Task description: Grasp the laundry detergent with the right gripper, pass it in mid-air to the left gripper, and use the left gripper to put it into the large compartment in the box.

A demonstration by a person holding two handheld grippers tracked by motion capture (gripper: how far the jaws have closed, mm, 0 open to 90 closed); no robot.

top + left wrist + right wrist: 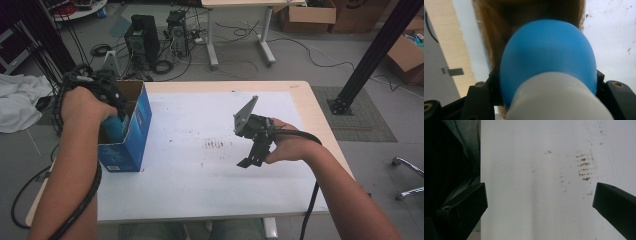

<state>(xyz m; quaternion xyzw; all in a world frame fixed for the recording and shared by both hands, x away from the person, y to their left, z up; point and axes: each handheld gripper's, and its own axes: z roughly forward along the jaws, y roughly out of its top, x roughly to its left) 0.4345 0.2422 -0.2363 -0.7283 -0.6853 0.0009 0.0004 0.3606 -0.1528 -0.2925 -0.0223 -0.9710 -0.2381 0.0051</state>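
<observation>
A blue rounded object with a white cylindrical end (549,65) sits between the jaws of my left gripper (115,122), which is shut on it. Black fingers (480,97) press on both its sides. The object (114,129) hangs in the open top of a blue cardboard box (134,137) at the table's left edge, and the box's brown inside (499,22) lies right behind it. My right gripper (248,161) hovers low over the white table sheet (200,175) to the right of centre. The right gripper (539,200) is open, with bare sheet between its jaws.
Brown smudges (215,145) mark the sheet's middle. The wooden table edge (446,45) runs beside the box. Beyond the table, computer towers (142,37), cables, another desk's legs (212,45) and cardboard boxes (307,17) stand on the floor. A black post (372,55) rises at right.
</observation>
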